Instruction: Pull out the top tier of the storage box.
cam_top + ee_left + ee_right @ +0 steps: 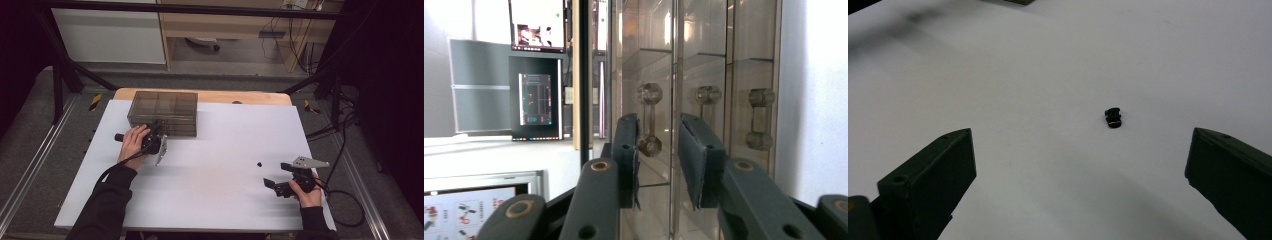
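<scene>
Drawer cabinet [162, 112], smoky clear plastic, is sitting upper left of centre in the high view, at the far edge of the white tabletop [220, 165]. Left gripper [156, 134] is pressing up to its front, narrowly parted jaws flanking a small drawer knob [649, 120] at the left gripper view's centre; whether the pads are touching the knob cannot be told. Right gripper [274, 175] is resting lower right, jaws spread wide, holding nothing. Small black piece [1113, 117] is lying just beyond it on the bare top. Wooden shelving [225, 25] is standing behind the table; grey floor is surrounding it.
</scene>
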### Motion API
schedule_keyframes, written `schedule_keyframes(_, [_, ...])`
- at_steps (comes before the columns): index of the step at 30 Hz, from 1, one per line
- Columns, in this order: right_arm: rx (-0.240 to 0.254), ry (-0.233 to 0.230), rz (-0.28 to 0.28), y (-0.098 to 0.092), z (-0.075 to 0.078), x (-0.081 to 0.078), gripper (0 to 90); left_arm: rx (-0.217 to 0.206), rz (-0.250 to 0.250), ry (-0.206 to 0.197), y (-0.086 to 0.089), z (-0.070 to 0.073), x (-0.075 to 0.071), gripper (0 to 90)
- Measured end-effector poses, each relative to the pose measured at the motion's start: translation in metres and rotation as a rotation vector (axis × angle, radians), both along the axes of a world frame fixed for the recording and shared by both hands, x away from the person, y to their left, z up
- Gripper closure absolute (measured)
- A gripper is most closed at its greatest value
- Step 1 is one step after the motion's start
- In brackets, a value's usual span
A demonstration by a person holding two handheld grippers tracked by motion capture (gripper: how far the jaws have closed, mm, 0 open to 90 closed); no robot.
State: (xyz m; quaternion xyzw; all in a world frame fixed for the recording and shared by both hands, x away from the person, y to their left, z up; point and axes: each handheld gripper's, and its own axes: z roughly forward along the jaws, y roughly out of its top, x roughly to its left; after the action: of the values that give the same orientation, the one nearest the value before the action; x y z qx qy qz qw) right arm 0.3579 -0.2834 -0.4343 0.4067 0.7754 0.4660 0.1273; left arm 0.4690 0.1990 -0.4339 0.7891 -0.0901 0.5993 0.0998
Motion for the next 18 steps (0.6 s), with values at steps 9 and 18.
schedule_keyframes(9, [0.004, 0.001, -0.001, -0.0002, 0.0003, -0.0001, 0.7, -0.002, -0.008, -0.038, 0.0027, -0.0033, -0.0002, 76.4])
schedule_keyframes(18, [0.003, 0.004, -0.001, -0.0001, 0.0003, -0.0003, 0.6, 0.007, -0.007, -0.067, 0.0025, -0.0056, -0.0006, 79.4])
